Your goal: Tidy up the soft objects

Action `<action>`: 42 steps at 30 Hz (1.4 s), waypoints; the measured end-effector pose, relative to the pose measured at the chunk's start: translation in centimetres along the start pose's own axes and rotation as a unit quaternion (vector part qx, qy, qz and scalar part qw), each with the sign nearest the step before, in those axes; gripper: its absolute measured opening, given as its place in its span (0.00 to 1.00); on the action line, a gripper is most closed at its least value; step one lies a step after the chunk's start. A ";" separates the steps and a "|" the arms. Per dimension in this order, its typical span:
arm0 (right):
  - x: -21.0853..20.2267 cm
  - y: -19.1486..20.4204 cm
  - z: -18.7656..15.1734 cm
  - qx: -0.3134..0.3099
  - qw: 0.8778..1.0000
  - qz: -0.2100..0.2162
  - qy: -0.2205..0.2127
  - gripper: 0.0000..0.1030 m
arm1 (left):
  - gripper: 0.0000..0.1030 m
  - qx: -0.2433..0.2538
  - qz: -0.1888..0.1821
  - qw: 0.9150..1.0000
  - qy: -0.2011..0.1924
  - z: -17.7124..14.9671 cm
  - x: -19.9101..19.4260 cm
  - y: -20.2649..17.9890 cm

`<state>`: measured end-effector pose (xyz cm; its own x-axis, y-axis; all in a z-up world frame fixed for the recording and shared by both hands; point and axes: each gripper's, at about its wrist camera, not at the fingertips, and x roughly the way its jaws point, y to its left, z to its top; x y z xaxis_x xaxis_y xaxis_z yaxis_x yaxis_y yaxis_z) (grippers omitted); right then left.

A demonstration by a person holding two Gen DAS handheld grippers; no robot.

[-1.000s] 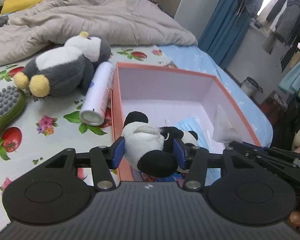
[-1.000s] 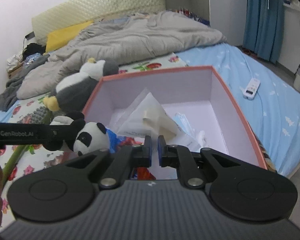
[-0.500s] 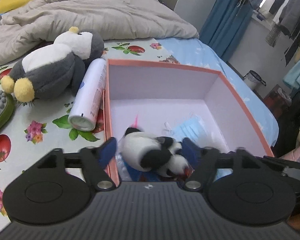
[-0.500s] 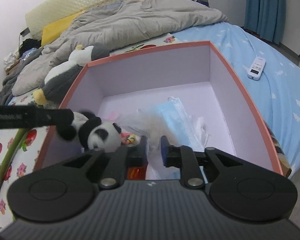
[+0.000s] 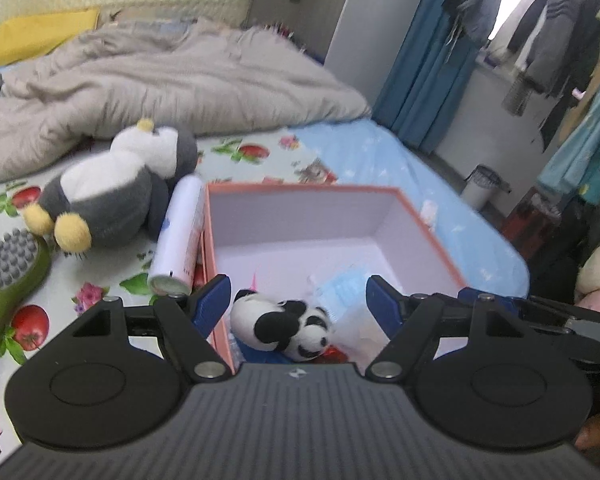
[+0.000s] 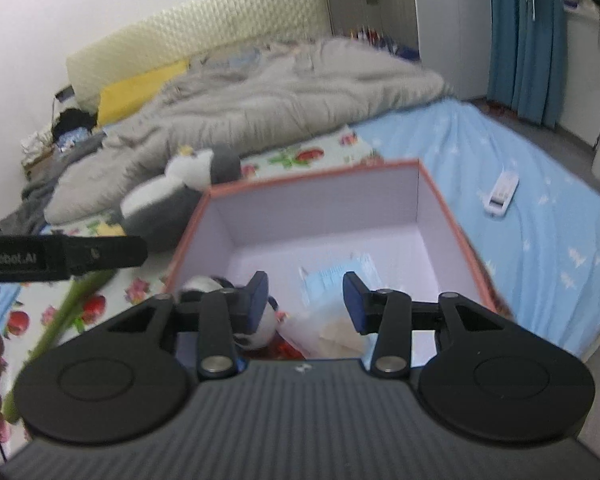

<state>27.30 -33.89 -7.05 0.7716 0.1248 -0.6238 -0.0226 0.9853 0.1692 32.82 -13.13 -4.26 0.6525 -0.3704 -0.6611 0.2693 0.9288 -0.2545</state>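
Your left gripper [image 5: 298, 300] and right gripper [image 6: 305, 300] both hold their jaws spread wide, gripping nothing. The panda plush [image 5: 284, 330] lies inside the pink box [image 5: 300, 191] on the bed [image 5: 340, 152], beside a blue mask [image 6: 334, 276].

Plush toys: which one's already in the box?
The small panda plush, lying at the near end inside the pink box. The bigger grey-and-white penguin plush lies outside on the fruit-print sheet, beside the white spray can.

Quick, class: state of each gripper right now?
Left gripper: open, holding nothing; panda plush lies in the box.
Right gripper: open, empty.
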 end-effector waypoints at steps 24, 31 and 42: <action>-14.9 2.8 -0.3 0.004 0.998 -0.002 -0.069 0.83 | 0.76 0.007 -0.012 0.996 -0.086 -4.3 -18.8 -3.9; -16.0 3.0 -2.9 0.003 0.999 0.004 -0.050 0.83 | 0.76 0.011 -0.001 0.997 -0.076 -6.9 -19.8 -4.2; -15.8 3.2 -6.1 -0.008 0.999 -0.013 -0.031 0.83 | 0.76 0.016 0.008 0.999 -0.043 -10.3 -18.7 -4.8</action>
<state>11.13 -31.96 -1.27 0.8101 0.0928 -0.5789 -0.0122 0.9898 0.1416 12.08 -10.58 2.07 0.7153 -0.3561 -0.6013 0.2799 0.9344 -0.2204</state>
